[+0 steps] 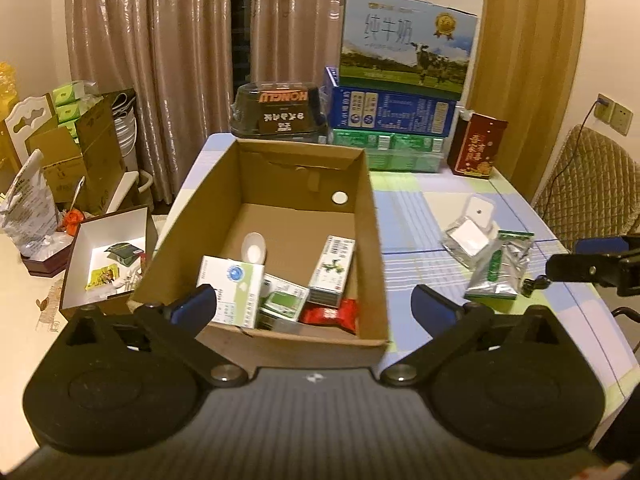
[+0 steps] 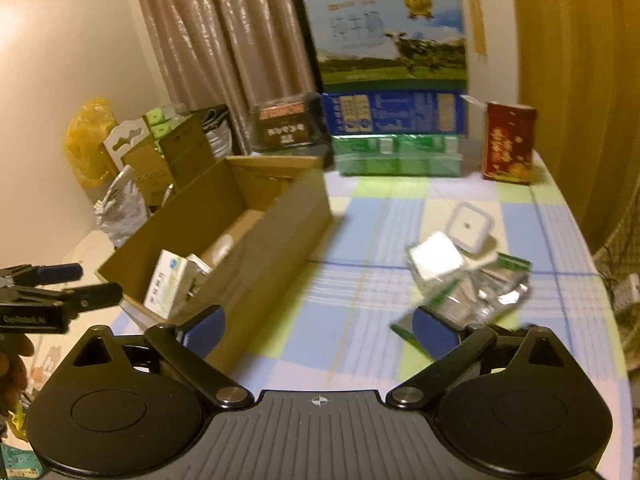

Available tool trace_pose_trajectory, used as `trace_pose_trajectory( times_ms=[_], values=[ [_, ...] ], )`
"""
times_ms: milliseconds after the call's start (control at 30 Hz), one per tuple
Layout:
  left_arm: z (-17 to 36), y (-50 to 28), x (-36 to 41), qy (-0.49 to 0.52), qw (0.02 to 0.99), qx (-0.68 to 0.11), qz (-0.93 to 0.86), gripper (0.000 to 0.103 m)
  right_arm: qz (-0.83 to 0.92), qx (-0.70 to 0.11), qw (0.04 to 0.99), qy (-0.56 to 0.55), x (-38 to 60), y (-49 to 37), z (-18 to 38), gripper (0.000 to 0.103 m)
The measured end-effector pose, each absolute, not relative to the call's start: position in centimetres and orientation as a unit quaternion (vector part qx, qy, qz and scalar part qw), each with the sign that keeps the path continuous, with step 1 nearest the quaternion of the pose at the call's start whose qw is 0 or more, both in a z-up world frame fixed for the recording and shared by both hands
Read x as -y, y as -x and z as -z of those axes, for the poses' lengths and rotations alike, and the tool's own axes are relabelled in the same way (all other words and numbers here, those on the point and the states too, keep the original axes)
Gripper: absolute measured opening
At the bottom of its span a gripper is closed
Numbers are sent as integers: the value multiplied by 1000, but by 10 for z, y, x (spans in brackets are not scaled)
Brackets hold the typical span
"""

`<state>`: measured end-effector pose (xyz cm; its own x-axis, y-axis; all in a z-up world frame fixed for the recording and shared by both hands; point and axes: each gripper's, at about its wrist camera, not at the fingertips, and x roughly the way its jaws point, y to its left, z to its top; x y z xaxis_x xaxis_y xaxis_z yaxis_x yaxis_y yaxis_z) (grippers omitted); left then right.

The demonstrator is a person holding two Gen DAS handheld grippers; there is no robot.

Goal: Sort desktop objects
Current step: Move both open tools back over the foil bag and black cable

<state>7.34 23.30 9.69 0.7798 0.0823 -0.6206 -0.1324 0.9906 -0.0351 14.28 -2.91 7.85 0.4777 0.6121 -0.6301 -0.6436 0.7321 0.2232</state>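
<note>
An open cardboard box [image 1: 372, 216] stands on the checked tablecloth [image 1: 420, 216] and holds a white spoon [image 1: 254, 247], several small cartons [image 1: 334, 270] and a red packet [image 1: 332, 314]. My left gripper [image 1: 314, 304] is open and empty, just above the box's near end. To the right lie a silver-green foil pouch [image 1: 500, 270], a white square device [image 1: 478, 210] and a clear bag with a white pad [image 1: 468, 240]. My right gripper [image 2: 320, 330] is open and empty, low over the cloth; its right finger is just in front of the pouch [image 2: 476, 300]. The box [image 2: 280, 232] is at its left.
Stacked milk cartons [image 1: 404, 52], a green pack [image 1: 404, 152], a dark tub [image 1: 280, 110] and a red box [image 1: 478, 146] line the table's far edge. A small white-lined box [image 1: 108, 256] and cartons stand left of the table. A chair [image 1: 588, 184] is at the right.
</note>
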Motion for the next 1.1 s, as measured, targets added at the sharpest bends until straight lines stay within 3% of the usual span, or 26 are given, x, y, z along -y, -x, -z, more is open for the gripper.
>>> trace_pose_trajectory(
  times_ms=[533,1100],
  values=[
    [-92,-77,-152,30,941,-336,15,102,-276,-389,879,-4,146,-145,-50,101],
    [-67,-131,-78,-31,922,-371,108,102,-291,-396,869,66,177,-173,-32,101]
  ],
)
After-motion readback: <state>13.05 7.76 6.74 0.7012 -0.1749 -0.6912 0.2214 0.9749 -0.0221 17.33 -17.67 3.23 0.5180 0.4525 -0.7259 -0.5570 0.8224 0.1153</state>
